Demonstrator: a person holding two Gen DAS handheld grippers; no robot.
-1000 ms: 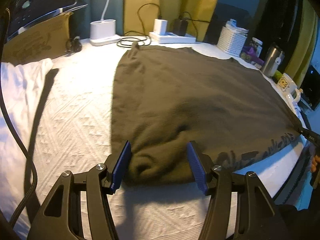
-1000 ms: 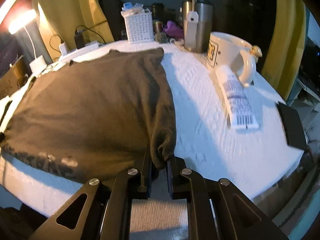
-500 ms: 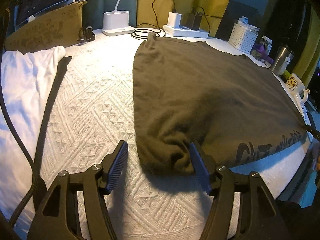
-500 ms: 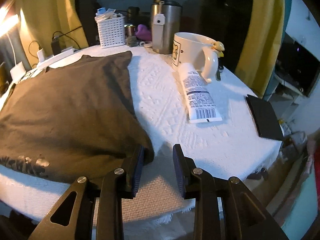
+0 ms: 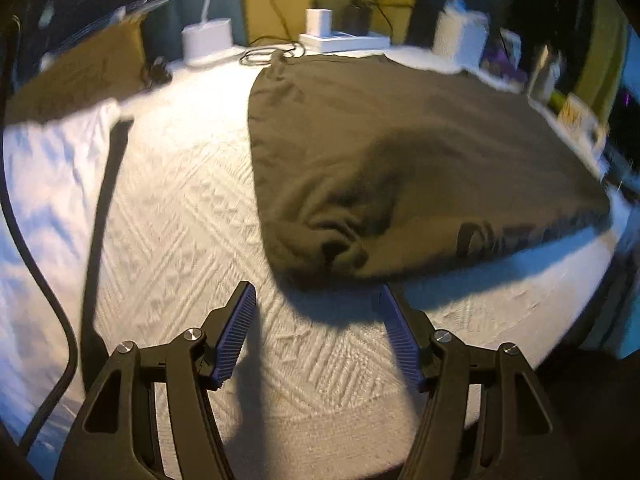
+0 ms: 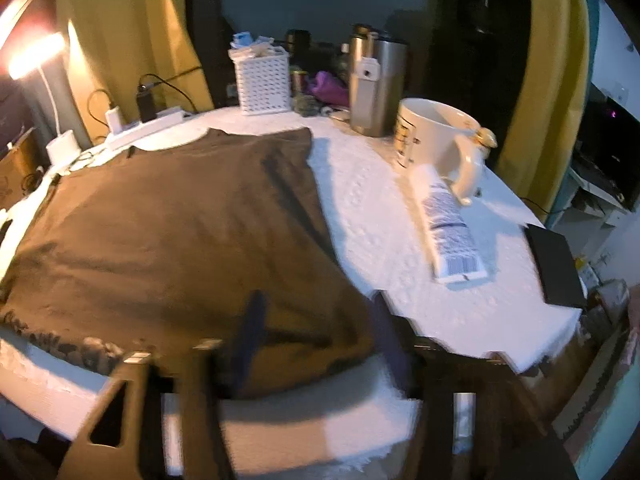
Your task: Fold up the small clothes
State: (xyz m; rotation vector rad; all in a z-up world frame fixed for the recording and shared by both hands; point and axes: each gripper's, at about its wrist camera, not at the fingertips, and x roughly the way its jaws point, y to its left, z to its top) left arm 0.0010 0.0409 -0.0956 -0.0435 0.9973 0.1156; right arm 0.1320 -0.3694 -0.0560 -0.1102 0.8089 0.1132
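A dark olive-brown garment (image 5: pixel 400 152) lies folded flat on the white textured table cover (image 5: pixel 180 208), with dark lettering along its near edge. My left gripper (image 5: pixel 316 300) is open just in front of the garment's bunched near-left corner, with only the cover between its blue pads. In the right wrist view the same garment (image 6: pixel 172 232) fills the left half. My right gripper (image 6: pixel 316 312) is blurred, its jaws opening wide above the garment's near-right corner without pressing on it.
A white cloth (image 5: pixel 40 208) and a black cable (image 5: pixel 44 296) lie at the left. A white basket (image 6: pixel 264 84), steel tumbler (image 6: pixel 376 88), mug (image 6: pixel 436 136), tube (image 6: pixel 448 224) and black card (image 6: pixel 556 264) stand right of the garment. Chargers (image 5: pixel 340 36) and a cardboard box (image 5: pixel 76 76) line the back.
My right gripper let go of the garment's near-right corner and opened wide, rising slightly. My left gripper drew back off the near-left corner, which now lies free on the cover.
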